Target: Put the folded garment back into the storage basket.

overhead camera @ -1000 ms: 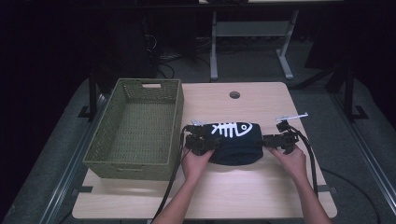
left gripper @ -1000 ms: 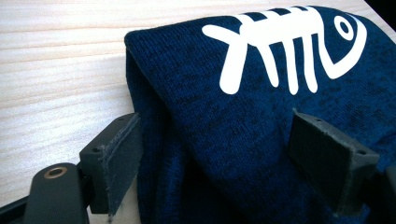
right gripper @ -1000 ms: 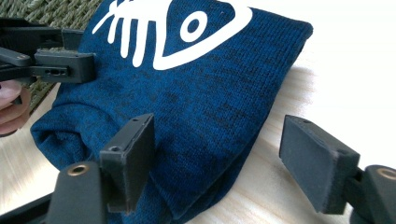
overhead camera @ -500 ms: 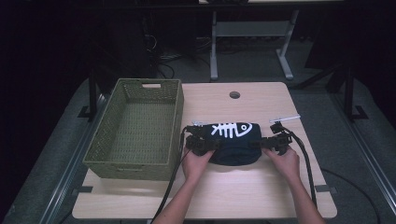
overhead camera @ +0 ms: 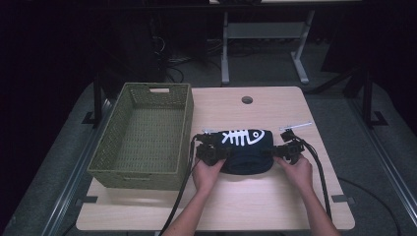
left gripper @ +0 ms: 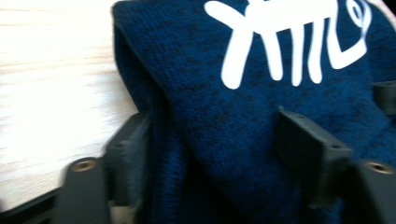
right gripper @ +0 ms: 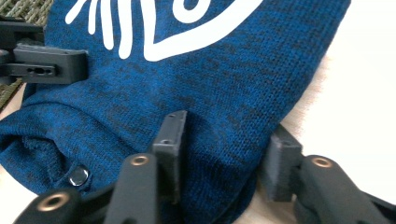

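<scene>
Folded blue garment (overhead camera: 246,150) with white fishbone print lies mid-tabletop (overhead camera: 275,206), just right of the green woven basket (overhead camera: 142,137). Left tool (overhead camera: 216,153) at the garment's left edge, jaws apart with fabric folds between them. Right tool (overhead camera: 282,151) at its right edge, jaws apart straddling the corner. Bare tabletop in front of and behind the garment; narrow strip to its right. Basket touching or barely apart from left tool, cannot tell.

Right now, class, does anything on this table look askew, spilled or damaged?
Nothing stands out. The folded blue garment lies neatly on the table beside the green basket, with the left tongs and right tongs at its ends.
</scene>
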The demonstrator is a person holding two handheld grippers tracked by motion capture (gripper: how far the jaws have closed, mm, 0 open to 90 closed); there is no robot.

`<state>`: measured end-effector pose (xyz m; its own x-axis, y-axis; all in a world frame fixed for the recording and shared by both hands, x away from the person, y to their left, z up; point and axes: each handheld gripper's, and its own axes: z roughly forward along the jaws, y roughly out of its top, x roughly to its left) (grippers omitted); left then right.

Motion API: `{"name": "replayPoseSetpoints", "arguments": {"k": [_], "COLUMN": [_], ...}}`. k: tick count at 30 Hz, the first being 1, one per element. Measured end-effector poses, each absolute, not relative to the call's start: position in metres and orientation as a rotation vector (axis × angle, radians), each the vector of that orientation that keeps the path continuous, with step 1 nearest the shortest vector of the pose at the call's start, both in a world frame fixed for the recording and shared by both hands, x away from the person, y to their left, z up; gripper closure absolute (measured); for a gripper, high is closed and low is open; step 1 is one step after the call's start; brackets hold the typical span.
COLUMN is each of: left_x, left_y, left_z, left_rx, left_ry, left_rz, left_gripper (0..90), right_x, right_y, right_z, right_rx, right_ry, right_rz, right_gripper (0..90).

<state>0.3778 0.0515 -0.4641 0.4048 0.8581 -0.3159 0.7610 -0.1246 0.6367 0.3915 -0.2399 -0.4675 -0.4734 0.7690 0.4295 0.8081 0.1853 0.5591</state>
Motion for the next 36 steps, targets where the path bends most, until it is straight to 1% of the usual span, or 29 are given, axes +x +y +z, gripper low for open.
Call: {"name": "replayPoseSetpoints", "arguments": {"k": [1,2,3,6,8,11,17,22,26,30,32,36], "left_x": [0.377,0.377,0.377,0.376,0.375,0.375,0.374,0.372,0.369,0.367,0.365,0.364], "left_y": [0.051,0.051,0.052,0.052,0.052,0.053,0.053,0.053,0.052,0.057,0.059,0.063], "left_z": [-0.464,-0.464,-0.463,-0.46,-0.458,-0.457,-0.451,-0.433,-0.418,-0.409,-0.399,-0.387], "left_rx": [1.907,1.907,1.907,1.906,1.913,1.906,1.917,1.915,1.939,1.928,1.938,1.945], "left_ry": [1.378,1.378,1.37,1.337,1.319,1.319,1.3,1.268,1.233,1.216,1.198,1.182], "left_rz": [0.16,0.16,0.155,0.176,0.192,0.177,0.177,0.17,0.193,0.184,0.206,0.204], "left_gripper": [37.0,40.4,43.1,56.9,64.4,68.7,71.6,71.6,71.3,70.9,70.9,70.9], "right_x": [0.391,0.391,0.389,0.385,0.384,0.382,0.376,0.368,0.361,0.357,0.354,0.351], "right_y": [-0.239,-0.239,-0.238,-0.235,-0.233,-0.232,-0.23,-0.232,-0.233,-0.231,-0.229,-0.225], "right_z": [-0.467,-0.467,-0.465,-0.461,-0.459,-0.455,-0.445,-0.433,-0.421,-0.411,-0.401,-0.389], "right_rx": [-1.582,-1.582,-1.566,-1.546,-1.537,-1.536,-1.524,-1.527,-1.529,-1.525,-1.517,-1.514], "right_ry": [-2.387,-2.387,-2.403,-2.441,-2.458,-2.452,-2.481,-2.499,-2.513,-2.509,-2.518,-2.537], "right_rz": [-1.177,-1.177,-1.186,-1.196,-1.2,-1.214,-1.231,-1.267,-1.288,-1.311,-1.328,-1.336], "right_gripper": [62.4,62.4,66.6,70.4,71.5,72.6,73.2,73.2,73.2,73.1,73.0,73.0]}}
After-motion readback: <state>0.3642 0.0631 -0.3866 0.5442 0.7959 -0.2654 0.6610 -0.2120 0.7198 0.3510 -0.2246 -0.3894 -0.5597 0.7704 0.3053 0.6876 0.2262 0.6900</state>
